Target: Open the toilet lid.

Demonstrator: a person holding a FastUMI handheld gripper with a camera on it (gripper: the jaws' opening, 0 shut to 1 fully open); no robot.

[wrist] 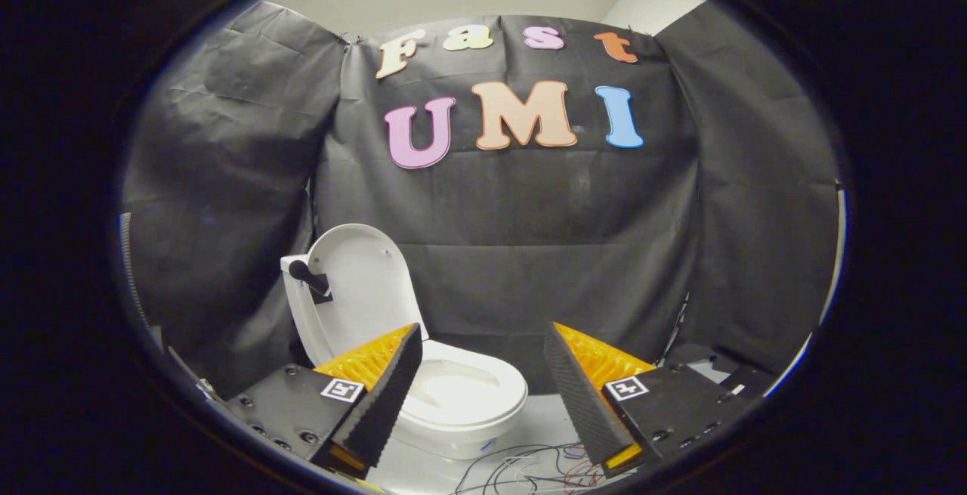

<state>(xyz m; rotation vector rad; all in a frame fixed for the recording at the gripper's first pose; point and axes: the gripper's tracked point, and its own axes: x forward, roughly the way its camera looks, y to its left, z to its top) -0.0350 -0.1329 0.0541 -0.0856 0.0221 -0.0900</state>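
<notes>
Black cloth wall behind, toilet (pixel 461 397) with lid (pixel 363 283) raised upright, hand-held gripper (pixel 483 382) spread wide, holding nothing, wires (pixel 529 468) on floor (pixel 544 412)

One toilet (pixel 461 397) stands at the lower middle of the frame, with one lid (pixel 355 283) raised upright at its left and one dark handle (pixel 308 276) on that lid. One gripper (pixel 483 374) shows two fingers (pixel 393 389) spread wide apart, each carrying one square marker (pixel 341 390). One tangle of thin wires (pixel 529 468) lies on the floor at the bottom.
</notes>
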